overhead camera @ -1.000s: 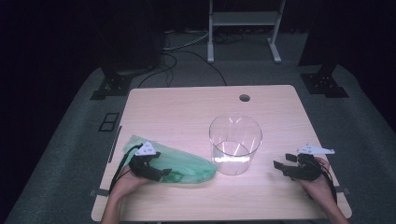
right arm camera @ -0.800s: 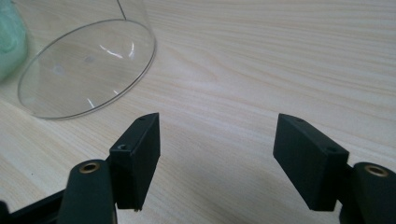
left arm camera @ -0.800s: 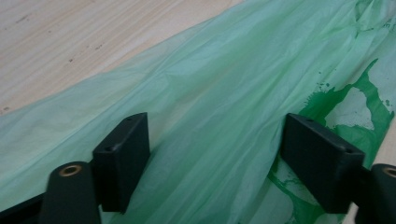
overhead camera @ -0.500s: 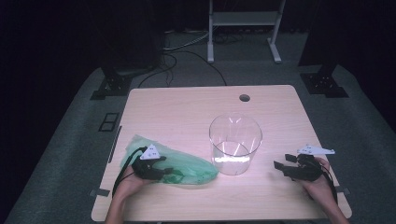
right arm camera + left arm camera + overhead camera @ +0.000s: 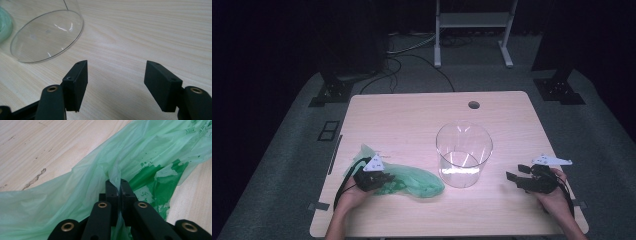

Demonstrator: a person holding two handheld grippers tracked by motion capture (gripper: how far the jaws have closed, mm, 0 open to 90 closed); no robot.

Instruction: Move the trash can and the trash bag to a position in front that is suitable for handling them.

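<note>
The green plastic bag [image 5: 409, 180] lay crumpled on the near left part of the table [image 5: 412, 115], its long axis running roughly left to right, so that its far end nearly reached the foot of the clear glass cylinder [image 5: 463, 154] to its right. A fold of the film [image 5: 113, 173] was seen pinched at the bag's left end by the left gripper [image 5: 382, 179]; in the left gripper view the jaws had just been closing and were pressed together, with the thin green film caught between them and standing up above the pads. The cylinder stood upright and open-topped, just beyond the bag's right end and between the two hands. The right gripper [image 5: 516, 175] was held well apart from the bag, on the far side of the cylinder, its jaws spread wide over bare wood with nothing between them. The bag was therefore judged to belong to the left hand, which was much the nearer; any carry toward the cylinder would have to run rightward along the bag's own length, with the cylinder's mouth above the pinched fold.
</note>
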